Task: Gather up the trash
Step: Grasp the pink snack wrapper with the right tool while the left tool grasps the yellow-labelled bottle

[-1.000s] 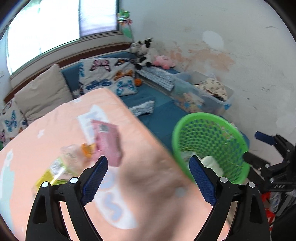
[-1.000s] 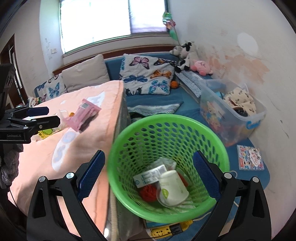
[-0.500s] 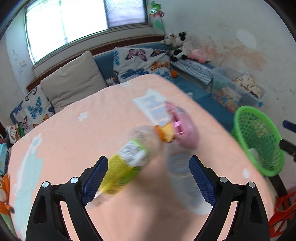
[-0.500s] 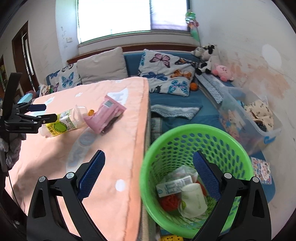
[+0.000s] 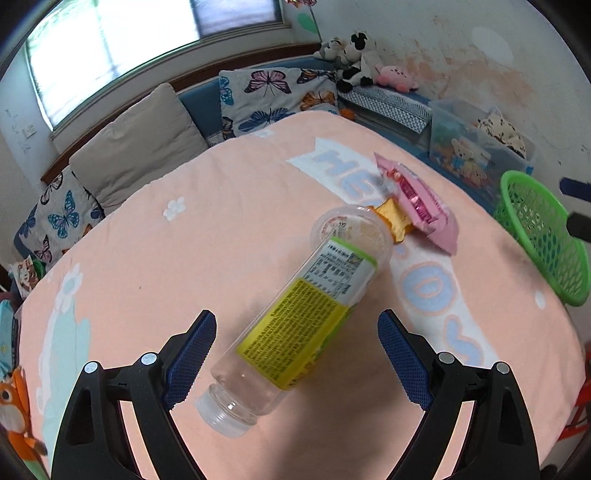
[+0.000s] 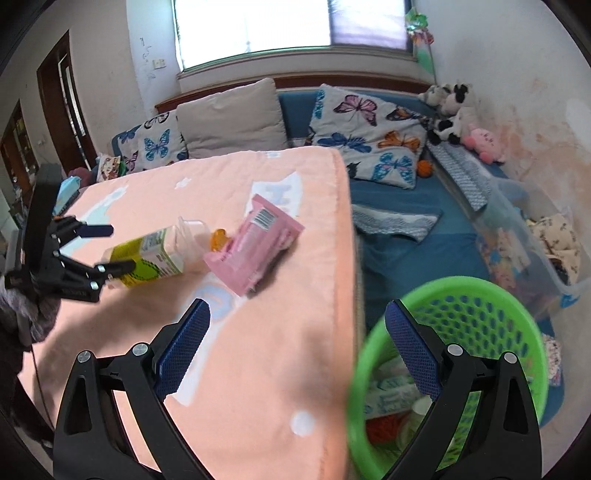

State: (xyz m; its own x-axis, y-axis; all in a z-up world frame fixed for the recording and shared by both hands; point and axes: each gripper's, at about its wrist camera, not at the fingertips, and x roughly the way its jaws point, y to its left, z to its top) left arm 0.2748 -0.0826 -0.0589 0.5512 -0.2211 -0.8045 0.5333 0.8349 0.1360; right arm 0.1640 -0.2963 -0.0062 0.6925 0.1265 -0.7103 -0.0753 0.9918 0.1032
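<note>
You're holding the left gripper spread wide around the bottle lying on the counter, nothing clamped. The round bottle risks rolling toward the pink packet at 1 o'clock. Right gripper is hanging released, empty.

A wide window is set in the far wall, and daylight is let in through it. Below it, a blue sofa is lined with a beige cushion and butterfly-print pillows. Plush toys are propped in the corner. The white wall on the right is marked with stained, peeling patches. A dark wooden door frame is seen at left.
</note>
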